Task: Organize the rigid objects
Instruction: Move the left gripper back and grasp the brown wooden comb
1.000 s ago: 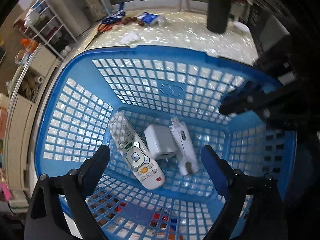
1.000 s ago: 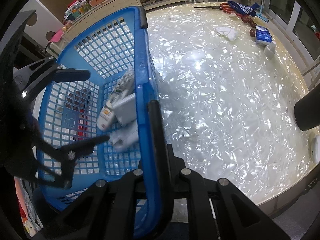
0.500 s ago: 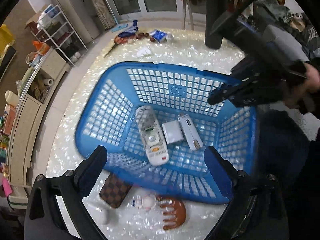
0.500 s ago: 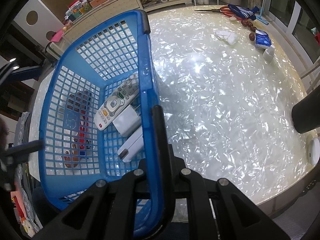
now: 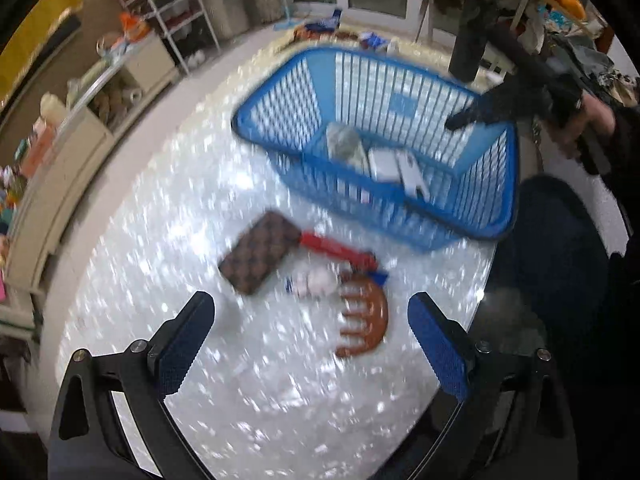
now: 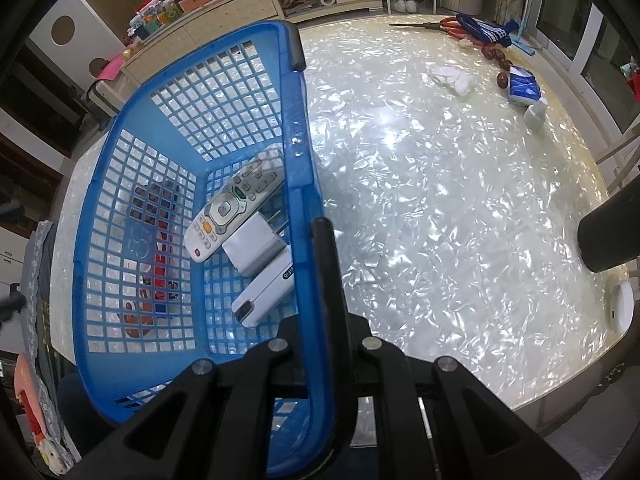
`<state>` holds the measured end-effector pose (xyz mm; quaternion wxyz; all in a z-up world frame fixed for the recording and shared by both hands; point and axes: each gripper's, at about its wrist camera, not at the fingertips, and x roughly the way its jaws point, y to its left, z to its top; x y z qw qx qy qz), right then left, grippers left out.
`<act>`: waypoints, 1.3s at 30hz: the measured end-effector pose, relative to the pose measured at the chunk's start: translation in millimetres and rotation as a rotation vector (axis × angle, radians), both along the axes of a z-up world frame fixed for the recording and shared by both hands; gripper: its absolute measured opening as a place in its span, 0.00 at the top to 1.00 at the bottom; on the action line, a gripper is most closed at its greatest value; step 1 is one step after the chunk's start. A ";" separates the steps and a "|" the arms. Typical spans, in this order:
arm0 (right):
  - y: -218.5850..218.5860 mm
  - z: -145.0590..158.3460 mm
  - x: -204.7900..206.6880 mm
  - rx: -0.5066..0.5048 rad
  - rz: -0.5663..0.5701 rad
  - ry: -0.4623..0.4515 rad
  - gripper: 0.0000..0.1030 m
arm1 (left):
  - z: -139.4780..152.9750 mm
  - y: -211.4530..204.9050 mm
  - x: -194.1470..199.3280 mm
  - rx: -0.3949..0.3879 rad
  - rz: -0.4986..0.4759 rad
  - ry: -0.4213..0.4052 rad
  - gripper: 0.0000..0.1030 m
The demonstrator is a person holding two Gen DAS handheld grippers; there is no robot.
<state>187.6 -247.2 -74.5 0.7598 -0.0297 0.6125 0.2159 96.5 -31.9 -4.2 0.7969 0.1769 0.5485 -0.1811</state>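
A blue plastic basket [image 5: 492, 216] [image 6: 298, 92] stands on the pearly table and holds a white remote [image 6: 228, 210], a white charger block [image 6: 252, 250] and a slim white device [image 6: 266, 294]. My right gripper [image 6: 320, 240] is shut on the basket's near rim. My left gripper [image 5: 312, 336] is open and empty above the table, short of the basket. Ahead of it lie a brown checkered wallet [image 5: 260, 256], a red and blue tool [image 5: 340, 250], a small white round thing [image 5: 312, 282] and a brown comb [image 5: 366, 318].
At the table's far side lie red scissors [image 6: 452, 26], a blue cloth [image 6: 484, 32], dark round fruits [image 6: 498, 66], a tissue pack [image 6: 522, 88] and a white cup [image 6: 535, 114]. A black cylinder [image 6: 610, 236] stands at the right edge. Shelves and cabinets [image 5: 80, 120] line the wall.
My left gripper has pulled up and back out of the basket, so the wallet, comb and red tool in front of the basket came into view. The right gripper keeps hold of the rim.
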 end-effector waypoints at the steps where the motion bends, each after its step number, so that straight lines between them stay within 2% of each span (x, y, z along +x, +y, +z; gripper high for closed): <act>1: 0.7 0.0 -0.1 -0.004 0.002 -0.002 0.93 | -6.4 0.8 -3.0 -0.003 0.005 0.014 0.05; 9: 1.6 -0.6 0.2 -0.015 0.012 0.001 0.93 | -89.2 -6.1 -25.0 -0.039 0.016 0.158 0.05; 16: -2.5 -2.9 1.1 -0.014 0.005 0.005 0.93 | -128.2 -18.0 -21.6 -0.068 0.016 0.182 0.05; 27: -4.3 -5.2 4.1 -0.001 -0.005 0.011 0.93 | -145.2 -17.9 -2.2 -0.062 0.033 0.182 0.05; 30: -4.2 -5.6 4.6 -0.003 -0.004 0.011 0.93 | -155.0 -16.9 1.0 -0.047 0.041 0.181 0.11; 36: -3.9 -6.0 5.0 -0.003 -0.005 0.012 0.93 | -160.8 -22.5 5.4 -0.040 0.034 0.161 0.11; 39: -4.4 -5.9 4.6 -0.001 -0.007 0.012 0.93 | -157.1 -32.6 9.7 -0.047 0.036 0.153 0.19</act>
